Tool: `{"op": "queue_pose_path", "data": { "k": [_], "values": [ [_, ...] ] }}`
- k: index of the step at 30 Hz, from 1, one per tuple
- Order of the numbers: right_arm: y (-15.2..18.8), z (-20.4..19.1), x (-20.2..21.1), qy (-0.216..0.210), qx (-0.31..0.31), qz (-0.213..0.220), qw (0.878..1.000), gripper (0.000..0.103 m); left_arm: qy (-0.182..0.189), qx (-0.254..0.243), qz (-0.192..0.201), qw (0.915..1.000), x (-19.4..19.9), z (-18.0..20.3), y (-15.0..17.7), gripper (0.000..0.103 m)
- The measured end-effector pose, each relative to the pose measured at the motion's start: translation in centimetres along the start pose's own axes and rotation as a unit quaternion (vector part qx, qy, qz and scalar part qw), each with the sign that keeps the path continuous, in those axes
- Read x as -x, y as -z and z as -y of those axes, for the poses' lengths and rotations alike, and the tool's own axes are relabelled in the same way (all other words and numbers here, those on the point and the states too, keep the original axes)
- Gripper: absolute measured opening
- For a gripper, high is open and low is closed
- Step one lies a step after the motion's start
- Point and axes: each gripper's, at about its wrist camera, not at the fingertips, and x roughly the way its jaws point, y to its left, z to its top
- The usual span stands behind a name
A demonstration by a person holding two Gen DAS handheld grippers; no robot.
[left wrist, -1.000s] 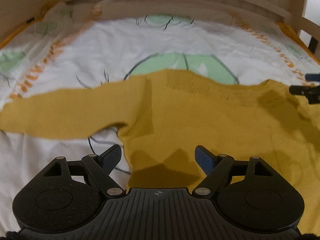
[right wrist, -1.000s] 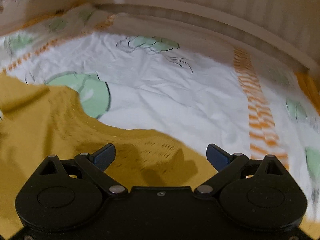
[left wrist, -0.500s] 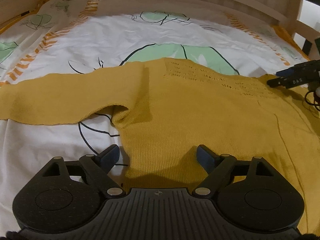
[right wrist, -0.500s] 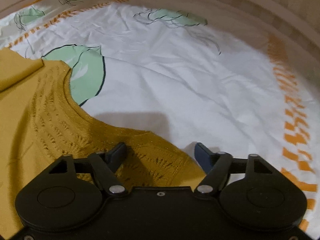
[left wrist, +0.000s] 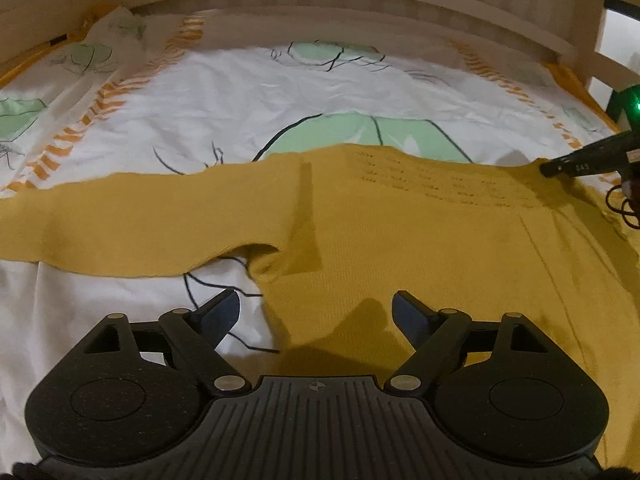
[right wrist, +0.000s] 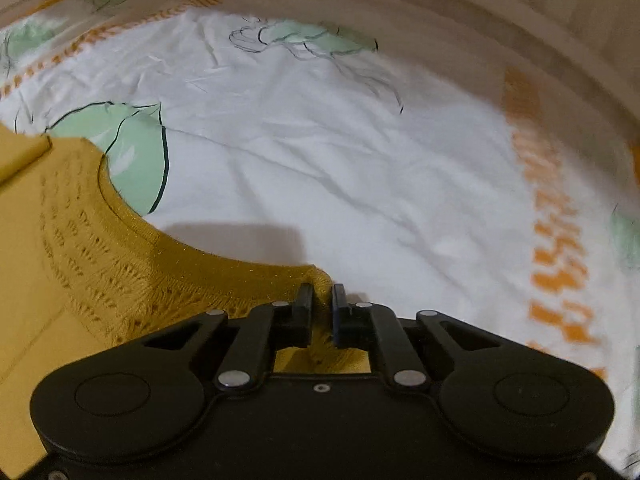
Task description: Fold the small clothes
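A mustard yellow knit sweater (left wrist: 400, 240) lies flat on the bed sheet (left wrist: 240, 92), one sleeve (left wrist: 140, 224) stretched out to the left. My left gripper (left wrist: 316, 312) stands open low over the sweater's side edge, nothing between its fingers. In the right wrist view my right gripper (right wrist: 321, 300) is shut on the sweater (right wrist: 100, 260) at the shoulder corner beside the curved neckline (right wrist: 132, 216). From the left wrist view the right gripper's tip (left wrist: 560, 167) shows at the far right, on that same corner.
The white sheet carries green leaf prints and orange stripe bands (right wrist: 560, 248). A pale wooden bed rail (left wrist: 360, 4) runs along the far side, with a post (left wrist: 588, 40) at the right. A green light (left wrist: 636, 104) glows at the right edge.
The right gripper has moved down onto the sweater's shoulder corner and its jaws have closed on the knit. The left gripper has stayed open over the sweater's side.
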Motion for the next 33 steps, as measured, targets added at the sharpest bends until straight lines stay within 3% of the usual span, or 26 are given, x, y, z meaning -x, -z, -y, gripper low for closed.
{"op": "queue_pose_path", "data": {
  "k": [3,4,5,7,13,18,33],
  "values": [
    [0.4,-0.4,-0.2,0.007,-0.008,0.012,1.000,0.025,-0.002,0.012,-0.014,0.9998,-1.0,-0.5,0.3,0.083],
    [0.5,-0.1,0.1,0.005,-0.024,0.022,0.999,0.037,-0.002,0.011,-0.019,0.9997,-1.3,-0.7,0.4,0.083],
    [0.7,0.1,0.6,0.006,-0.040,0.033,0.999,0.055,-0.001,0.009,-0.020,0.9998,-1.4,-0.6,0.6,0.084],
    [1.5,1.0,1.9,0.019,-0.076,0.056,0.995,0.066,-0.004,0.007,-0.010,0.9999,-1.5,-0.5,0.8,0.085],
    [5.3,3.6,5.4,0.065,-0.134,0.070,0.986,0.067,-0.009,0.006,0.025,0.9996,-1.5,-0.2,2.0,0.093],
    [9.5,6.8,7.0,0.114,-0.166,0.039,0.979,0.067,-0.019,-0.003,0.037,0.9991,-1.7,0.3,2.2,0.095],
    [20.0,15.2,14.5,0.248,-0.257,0.002,0.934,0.069,-0.024,-0.007,0.041,0.9988,-1.9,0.5,2.5,0.097]
  ]
}}
